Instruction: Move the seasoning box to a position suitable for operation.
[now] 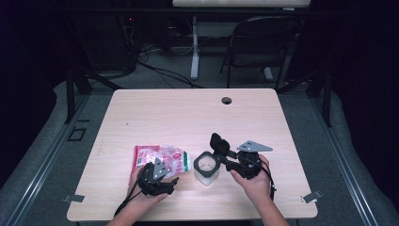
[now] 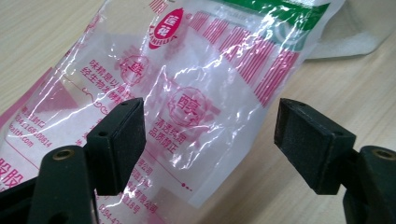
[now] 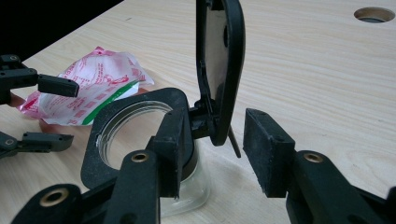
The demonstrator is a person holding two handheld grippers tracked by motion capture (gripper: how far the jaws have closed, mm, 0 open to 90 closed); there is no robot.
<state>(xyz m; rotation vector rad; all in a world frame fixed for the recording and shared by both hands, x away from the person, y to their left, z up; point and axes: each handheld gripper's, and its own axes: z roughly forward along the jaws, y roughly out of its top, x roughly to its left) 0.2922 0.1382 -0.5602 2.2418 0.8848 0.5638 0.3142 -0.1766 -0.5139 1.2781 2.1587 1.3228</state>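
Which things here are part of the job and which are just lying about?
Part of the job: bag, jar, its flipped-up lid, left tongs, right tongs.
Lying about: chair, floor cables.

In the left gripper view the plastic packet [image 2: 187, 93] runs past the left, top and bottom edges, so its full shape is not seen, and its small printed text is too fine to read. A pale thing behind it at the upper right is cut off by the edge; perhaps a cloth. In the right gripper view the jar [image 3: 187, 196] is partly hidden behind the near jaw of the right hand-held gripper [image 3: 212, 151], and its flip lid [image 3: 222, 65] is cut by the top edge.
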